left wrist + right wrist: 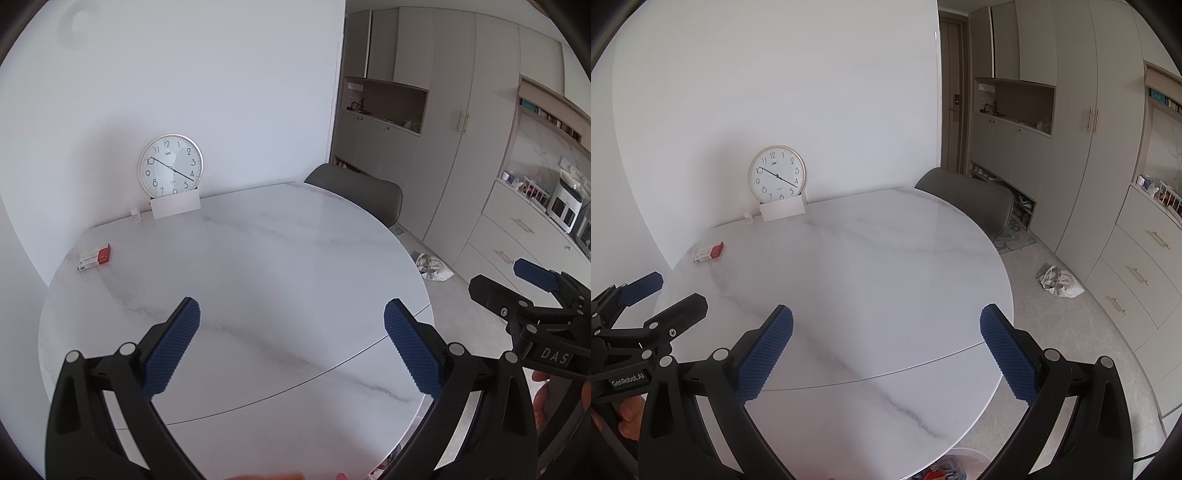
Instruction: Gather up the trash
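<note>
Left wrist view: our left tongs [291, 325] hang spread and empty over the round marble counter [258, 258]. A small red-and-white box [95, 257] lies on the counter left of the clock [170, 165]. A crumpled plastic bag [433, 266] sits on the floor, right of the counter; contents unreadable.

Right wrist view: our right tongs [886, 330] also spread, holding nothing. Bin [956, 465] below the counter's near edge holds colourful scraps. Box [709, 252] and bag [1059, 281] unchanged in place relative to the clock [776, 174].

Home dining area. Round marble table [871, 258] centre, wall clock [776, 174] at 11 o'clock. Kitchen cabinets [1071, 147], counter appliances [565, 206] at 2 o'clock.
</note>
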`<action>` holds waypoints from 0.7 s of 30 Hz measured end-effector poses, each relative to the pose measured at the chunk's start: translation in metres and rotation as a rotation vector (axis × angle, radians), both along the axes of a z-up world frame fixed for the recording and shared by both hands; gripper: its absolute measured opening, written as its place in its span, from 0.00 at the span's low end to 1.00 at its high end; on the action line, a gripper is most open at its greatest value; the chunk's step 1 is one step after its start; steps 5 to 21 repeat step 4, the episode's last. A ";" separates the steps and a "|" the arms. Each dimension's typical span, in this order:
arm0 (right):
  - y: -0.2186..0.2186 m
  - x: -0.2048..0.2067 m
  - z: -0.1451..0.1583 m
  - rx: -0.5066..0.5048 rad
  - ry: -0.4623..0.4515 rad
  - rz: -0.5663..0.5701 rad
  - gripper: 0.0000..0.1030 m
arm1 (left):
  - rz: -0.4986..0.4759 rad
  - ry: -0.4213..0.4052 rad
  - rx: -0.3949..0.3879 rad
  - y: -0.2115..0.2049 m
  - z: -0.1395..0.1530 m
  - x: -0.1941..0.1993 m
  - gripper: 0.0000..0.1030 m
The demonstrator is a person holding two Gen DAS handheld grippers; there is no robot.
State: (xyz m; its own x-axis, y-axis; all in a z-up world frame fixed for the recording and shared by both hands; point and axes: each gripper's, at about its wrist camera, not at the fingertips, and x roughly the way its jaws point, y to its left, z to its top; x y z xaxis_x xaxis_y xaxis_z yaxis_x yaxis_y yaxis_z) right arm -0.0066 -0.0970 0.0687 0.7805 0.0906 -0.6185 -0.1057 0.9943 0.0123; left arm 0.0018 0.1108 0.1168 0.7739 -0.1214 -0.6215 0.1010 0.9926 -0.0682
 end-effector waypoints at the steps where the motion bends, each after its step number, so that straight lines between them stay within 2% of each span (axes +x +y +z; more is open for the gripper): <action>1: 0.001 0.000 0.000 0.000 0.001 0.000 0.98 | 0.006 -0.003 0.001 0.001 0.000 0.001 0.93; 21: -0.002 -0.001 0.000 0.002 0.003 -0.001 0.98 | 0.010 -0.006 0.004 0.000 -0.001 0.001 0.93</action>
